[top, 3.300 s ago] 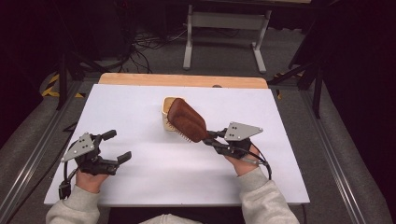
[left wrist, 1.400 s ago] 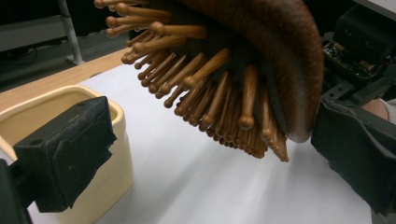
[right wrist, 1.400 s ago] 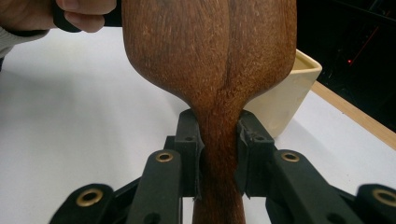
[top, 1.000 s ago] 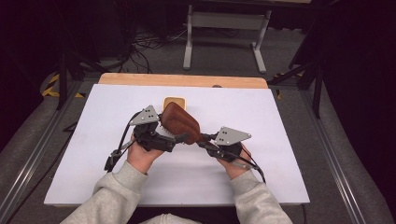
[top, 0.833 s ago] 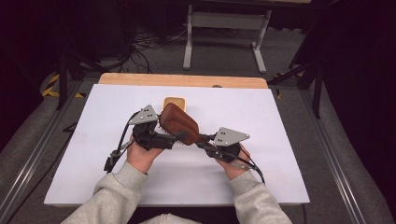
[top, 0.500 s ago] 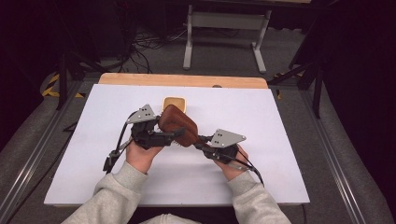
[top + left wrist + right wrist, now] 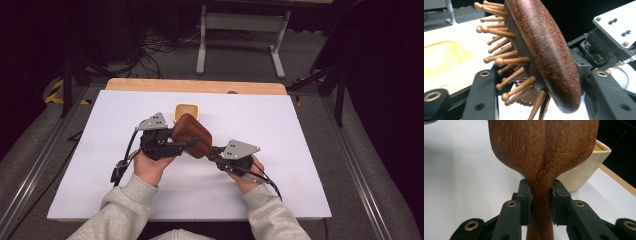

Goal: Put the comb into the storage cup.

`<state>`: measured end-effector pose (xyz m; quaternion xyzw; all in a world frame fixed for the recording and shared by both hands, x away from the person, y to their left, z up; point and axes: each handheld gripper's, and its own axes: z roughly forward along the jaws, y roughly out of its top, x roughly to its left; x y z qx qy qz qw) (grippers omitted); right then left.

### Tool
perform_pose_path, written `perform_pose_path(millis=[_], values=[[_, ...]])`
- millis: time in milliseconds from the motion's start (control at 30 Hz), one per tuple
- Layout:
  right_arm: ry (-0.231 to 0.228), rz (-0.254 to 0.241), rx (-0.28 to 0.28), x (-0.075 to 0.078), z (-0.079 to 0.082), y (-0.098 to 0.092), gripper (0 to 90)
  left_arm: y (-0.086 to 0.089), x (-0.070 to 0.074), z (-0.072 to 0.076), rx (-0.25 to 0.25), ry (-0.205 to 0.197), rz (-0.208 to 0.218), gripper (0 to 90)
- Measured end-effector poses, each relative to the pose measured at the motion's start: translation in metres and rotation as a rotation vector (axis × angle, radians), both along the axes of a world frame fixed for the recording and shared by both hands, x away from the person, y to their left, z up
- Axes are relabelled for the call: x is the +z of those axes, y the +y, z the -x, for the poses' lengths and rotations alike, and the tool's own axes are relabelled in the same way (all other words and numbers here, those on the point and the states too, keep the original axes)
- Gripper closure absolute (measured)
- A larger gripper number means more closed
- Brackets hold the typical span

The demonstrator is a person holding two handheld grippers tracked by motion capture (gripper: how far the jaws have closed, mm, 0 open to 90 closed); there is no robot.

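Observation:
A brown wooden hairbrush (image 7: 192, 135) is held above the white table, its back upward. My right gripper (image 7: 213, 153) is shut on its narrow handle; in the right gripper view the two pads (image 7: 526, 195) press the handle (image 7: 541, 205) from both sides. My left gripper (image 7: 186, 144) stands open around the brush head. In the left gripper view the head (image 7: 544, 50) lies between the two wide-apart jaws, with its wooden pins (image 7: 506, 60) pointing towards the left jaw. Whether the jaws touch it is unclear.
A cream square cup (image 7: 186, 111) stands just behind the brush, seen also as the cup (image 7: 584, 170) in the right gripper view. The white table surface (image 7: 300, 130) ends at a wooden strip (image 7: 200, 86) at the back. Beyond lie floor cables and a metal stand.
My left gripper has come in from the table's left side and now has its jaws around the brush head. The right gripper and brush shifted slightly left over the last second.

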<state>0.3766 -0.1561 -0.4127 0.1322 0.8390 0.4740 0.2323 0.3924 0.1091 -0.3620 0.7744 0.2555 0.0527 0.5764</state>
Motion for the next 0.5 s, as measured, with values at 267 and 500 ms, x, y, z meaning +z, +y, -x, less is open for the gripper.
perform_pose_path(millis=[267, 500], values=[[-0.006, 0.000, 0.010, -0.0003, 0.0002, 0.0006, 72.4, 0.0002, 0.0037, 0.0024, -0.023, -0.003, -0.005, 55.6], [-0.019, -0.006, 0.020, 0.0007, 0.0007, 0.0005, 72.1, 0.0015, 0.0072, 0.0025, -0.041, -0.003, 0.000, 57.0]])
